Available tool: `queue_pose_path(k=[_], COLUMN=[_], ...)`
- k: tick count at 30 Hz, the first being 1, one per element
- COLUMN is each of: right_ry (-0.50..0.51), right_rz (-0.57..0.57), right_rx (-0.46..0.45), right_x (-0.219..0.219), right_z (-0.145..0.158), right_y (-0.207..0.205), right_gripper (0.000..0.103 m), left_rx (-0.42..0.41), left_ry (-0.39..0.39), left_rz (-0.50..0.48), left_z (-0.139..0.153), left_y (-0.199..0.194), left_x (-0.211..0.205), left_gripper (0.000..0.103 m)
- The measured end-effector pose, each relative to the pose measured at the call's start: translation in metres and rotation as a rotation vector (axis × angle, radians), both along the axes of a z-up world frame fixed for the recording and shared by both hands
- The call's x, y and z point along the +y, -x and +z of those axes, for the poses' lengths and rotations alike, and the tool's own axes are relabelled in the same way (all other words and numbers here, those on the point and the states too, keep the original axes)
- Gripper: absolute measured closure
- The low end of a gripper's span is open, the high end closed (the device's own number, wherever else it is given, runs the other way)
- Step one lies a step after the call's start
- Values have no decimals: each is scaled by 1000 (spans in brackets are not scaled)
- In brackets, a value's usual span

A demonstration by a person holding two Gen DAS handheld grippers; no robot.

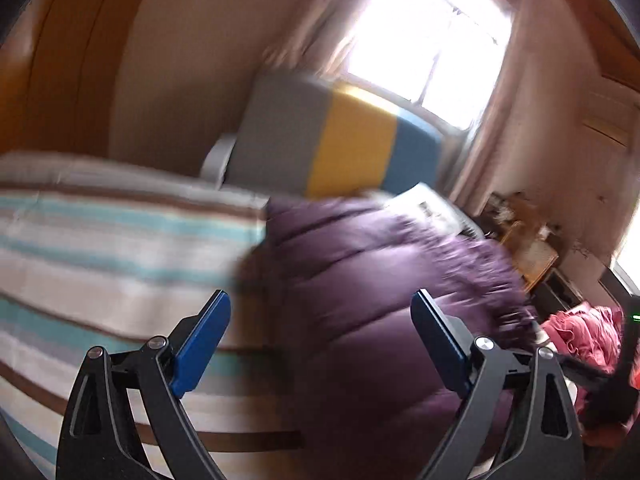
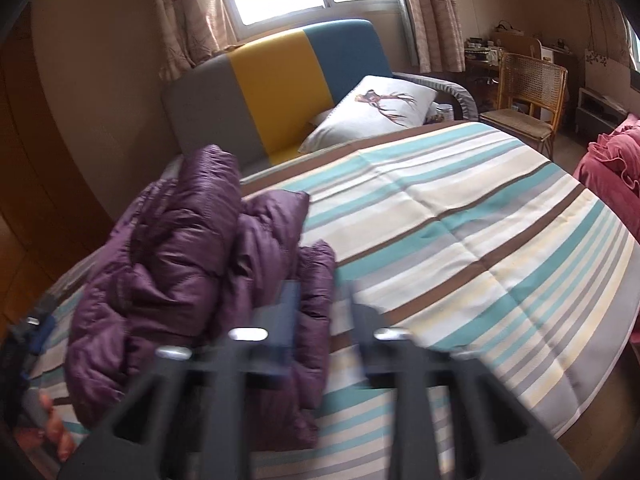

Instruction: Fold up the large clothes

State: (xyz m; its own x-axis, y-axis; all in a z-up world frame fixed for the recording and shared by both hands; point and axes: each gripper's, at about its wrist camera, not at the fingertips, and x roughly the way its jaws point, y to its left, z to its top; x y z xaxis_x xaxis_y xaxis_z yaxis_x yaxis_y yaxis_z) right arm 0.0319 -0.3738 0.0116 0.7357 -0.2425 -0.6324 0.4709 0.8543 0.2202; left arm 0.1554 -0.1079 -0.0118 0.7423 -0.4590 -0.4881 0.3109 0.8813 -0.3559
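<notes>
A purple quilted down jacket (image 2: 188, 248) lies bunched in a heap on the left part of a bed with a striped cover (image 2: 460, 232). In the left wrist view the jacket (image 1: 384, 288) fills the middle and right. My left gripper (image 1: 320, 336) is open, its blue fingers (image 1: 204, 340) spread wide just in front of the jacket, holding nothing. My right gripper (image 2: 320, 320) hovers over the jacket's right edge; its fingers (image 2: 290, 312) are motion-blurred with a gap between them, and nothing is held.
A grey, yellow and blue sofa back (image 2: 280, 88) stands behind the bed with a white deer-print pillow (image 2: 372, 112). A wicker chair (image 2: 528, 96) and cluttered shelves are at the right. A pink garment (image 2: 612, 168) lies at the far right. A bright window (image 1: 428, 32) is behind.
</notes>
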Motion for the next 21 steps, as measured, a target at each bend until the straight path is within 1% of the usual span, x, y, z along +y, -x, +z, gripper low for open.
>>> queue_pose_path(k=[1, 2, 3, 4, 6, 8, 9, 10, 11, 12, 14, 16, 18, 19, 21], right_ry=[4, 16, 39, 66, 86, 113, 123, 139, 153, 172, 204, 201, 160, 112, 88], right_rz=[7, 20, 34, 53, 89, 127, 141, 152, 162, 167, 157, 129, 103, 85, 72], right_rx=[-43, -70, -81, -81, -84, -74, -58, -34, -15, 12, 51, 97, 137, 159, 175], right_x=[7, 12, 19, 28, 38, 50, 53, 57, 60, 62, 59, 48, 32, 20, 11], right_z=[6, 10, 15, 21, 28, 32, 31, 29, 25, 20, 9, -4, -21, -35, -51], right_y=[3, 5, 5, 2, -2, -11, -16, -22, -27, -33, -40, -46, -50, -52, -54], right_gripper=[25, 26, 27, 27, 27, 36, 47, 61, 67, 70, 74, 80, 80, 80, 80], left_rx=[45, 71, 74, 58, 30, 23, 17, 9, 5, 3, -12, -25, -24, -13, 3], left_ry=[3, -1, -12, -32, -60, -77, -88, -105, -114, -124, -163, -208, -234, -246, -275], left_rz=[-12, -37, -51, -57, -78, -95, -96, -97, -98, -101, -102, -112, -128, -148, -178], left_z=[-11, -19, -23, -27, -30, -29, -29, -29, -28, -26, -22, -18, -15, -18, -23], left_y=[-5, -7, -7, -4, 3, 4, 4, 6, 7, 6, 12, 14, 13, 12, 11], left_x=[1, -2, -8, -14, -25, -35, -37, -44, -43, -48, -53, -60, -62, -68, -79], left_gripper=[13, 13, 13, 13, 13, 13, 13, 14, 15, 18, 19, 22, 22, 22, 22])
